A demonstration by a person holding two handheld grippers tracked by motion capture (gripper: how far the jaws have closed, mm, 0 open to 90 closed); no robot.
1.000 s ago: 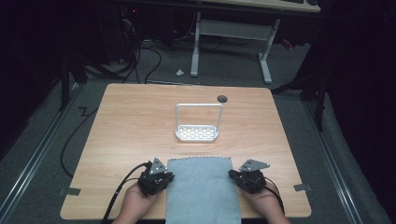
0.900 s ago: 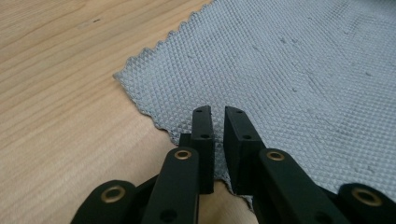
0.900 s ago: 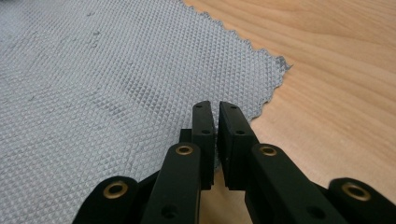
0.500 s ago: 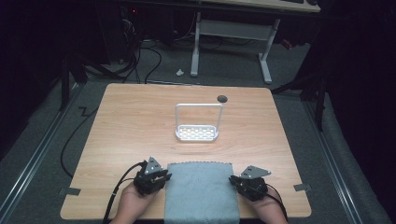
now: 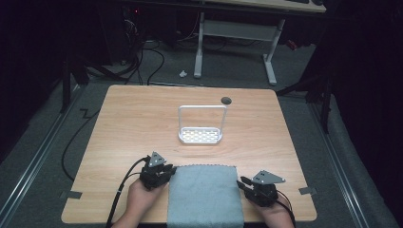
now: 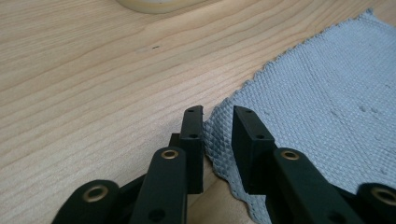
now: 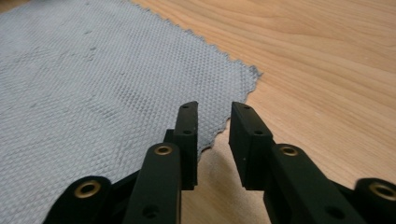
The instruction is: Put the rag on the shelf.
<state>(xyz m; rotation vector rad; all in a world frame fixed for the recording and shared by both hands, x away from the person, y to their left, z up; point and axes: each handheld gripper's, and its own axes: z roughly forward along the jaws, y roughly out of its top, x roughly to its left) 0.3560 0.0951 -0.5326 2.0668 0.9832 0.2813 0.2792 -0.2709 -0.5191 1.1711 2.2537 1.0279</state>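
Cloth (image 5: 204,195) lies flat on the near middle of the table (image 5: 123,128), its near end reaching the table's near edge, and a gripper sits at each long side, which suggests the work in hand is spreading or folding it. The left gripper (image 5: 162,173) rests at the far left corner of the cloth; in the left gripper view (image 6: 218,122) its jaws stand a little apart with the zigzag hem lying in the gap, no pad pressing on it. They have just been opening and then easing in slightly. The right gripper (image 5: 244,183) sits at the right edge, near the far right corner; in the right gripper view (image 7: 214,118) its jaws are apart and have just been opening, with the cloth's edge (image 7: 140,93) between them but loose. Both seem placed at matching corners so the cloth stays square.

Farther off, near the table's middle, stands a white rack (image 5: 201,126): a perforated tray with an upright wire frame. Nothing lies in it. Beyond it a small dark round hole (image 5: 226,100) marks the tabletop.
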